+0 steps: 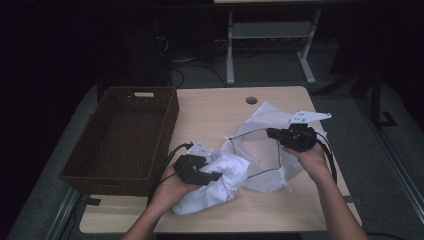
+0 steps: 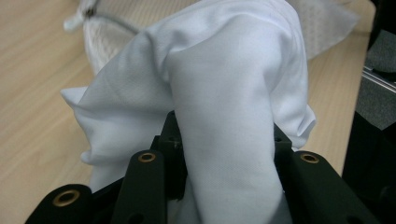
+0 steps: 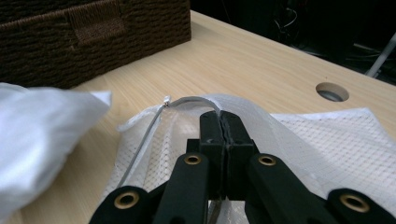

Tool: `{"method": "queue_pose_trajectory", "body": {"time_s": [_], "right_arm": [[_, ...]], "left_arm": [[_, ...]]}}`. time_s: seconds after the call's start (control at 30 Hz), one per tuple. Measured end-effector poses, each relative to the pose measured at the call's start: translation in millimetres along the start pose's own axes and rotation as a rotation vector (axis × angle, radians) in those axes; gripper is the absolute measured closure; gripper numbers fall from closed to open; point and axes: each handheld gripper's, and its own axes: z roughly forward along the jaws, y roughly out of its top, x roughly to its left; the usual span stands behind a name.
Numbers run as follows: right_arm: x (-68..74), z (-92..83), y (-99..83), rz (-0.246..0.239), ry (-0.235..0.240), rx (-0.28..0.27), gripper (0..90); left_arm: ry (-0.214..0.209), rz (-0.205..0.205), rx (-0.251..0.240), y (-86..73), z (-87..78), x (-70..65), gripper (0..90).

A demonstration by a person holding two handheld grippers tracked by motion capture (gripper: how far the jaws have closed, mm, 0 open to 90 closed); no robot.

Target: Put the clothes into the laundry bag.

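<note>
Jaws of left gripper (image 2: 224,154) clamp white cloth (image 2: 224,93) btwn them.

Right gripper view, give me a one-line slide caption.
Right tongs shut on the mesh laundry bag's zippered rim, holding it open beside white cloth and wicker basket.

Pretty dim room: light wood table (image 1: 215,112) with a cable hole (image 1: 251,100), grey floor (image 1: 370,165) around it, and what looks like a white desk frame (image 1: 270,35) behind in the dark.
</note>
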Motion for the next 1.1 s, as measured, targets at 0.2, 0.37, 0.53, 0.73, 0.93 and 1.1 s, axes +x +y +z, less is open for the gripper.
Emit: {"method": "queue_pose_trajectory", "body": {"time_s": [0.2,0.37,0.53,0.73,0.93,1.1], "right_arm": [[0.3,0.4,-2.9,0.005,0.006,0.008,88.4],[0.4,-2.4,-4.7,0.008,0.009,0.007,88.4],[-0.2,-2.9,-6.0,0.008,0.013,0.012,88.4],[1.1,-5.0,-5.4,0.003,0.016,0.009,88.4],[1.5,-7.3,-5.5,-0.001,0.023,0.007,88.4],[3.9,-6.3,-5.5,-0.007,0.031,0.01,88.4]], "left_arm": [[-0.013,0.069,-0.01,19.5,-3.2,-11.0,61.7],[-0.05,0.115,0.007,34.6,11.0,-12.4,61.7],[-0.081,0.149,0.019,44.7,26.2,-12.2,61.7],[-0.124,0.174,0.028,52.6,44.1,-8.4,61.5],[-0.129,0.189,0.04,58.9,57.6,1.9,61.5],[-0.109,0.167,0.048,62.3,65.3,9.5,61.5]]}}
